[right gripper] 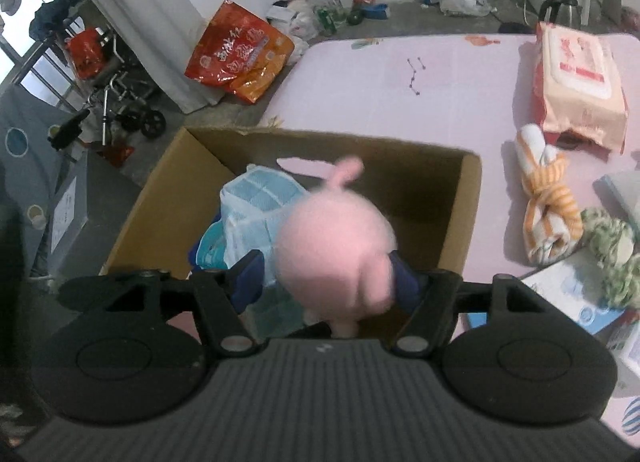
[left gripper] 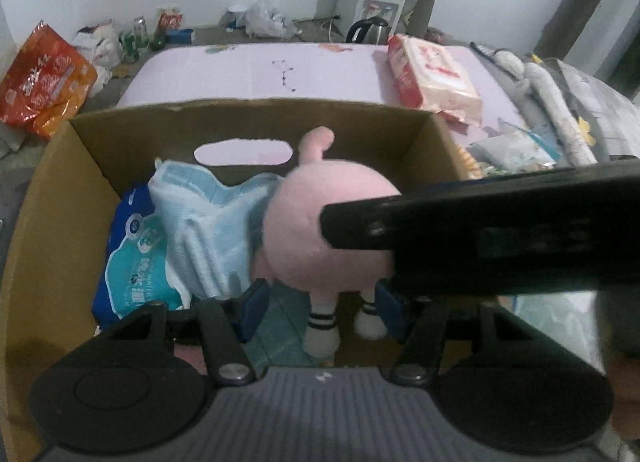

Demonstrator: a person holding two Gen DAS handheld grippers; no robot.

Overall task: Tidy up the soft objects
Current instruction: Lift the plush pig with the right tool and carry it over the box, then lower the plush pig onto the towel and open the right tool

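A pink plush toy (left gripper: 316, 222) with white striped socks hangs over the open cardboard box (left gripper: 60, 198). In the right wrist view the plush toy (right gripper: 332, 246) sits between the blue pads of my right gripper (right gripper: 324, 282), which is closed on it above the box (right gripper: 460, 214). My left gripper (left gripper: 316, 302) is open, its pads either side of the toy's legs without pressing them. The right gripper's black body (left gripper: 500, 226) crosses the left wrist view against the toy. A light blue cloth (left gripper: 208, 222) and a blue packet (left gripper: 136, 254) lie inside the box.
On the pink table (right gripper: 400, 102) lie a wet-wipes pack (right gripper: 576, 86), an orange striped towel (right gripper: 548, 206) and a green plush (right gripper: 616, 250). An orange bag (right gripper: 240, 50) and a wheelchair (right gripper: 120, 98) stand on the floor at left. A kettle (left gripper: 368, 30) is behind.
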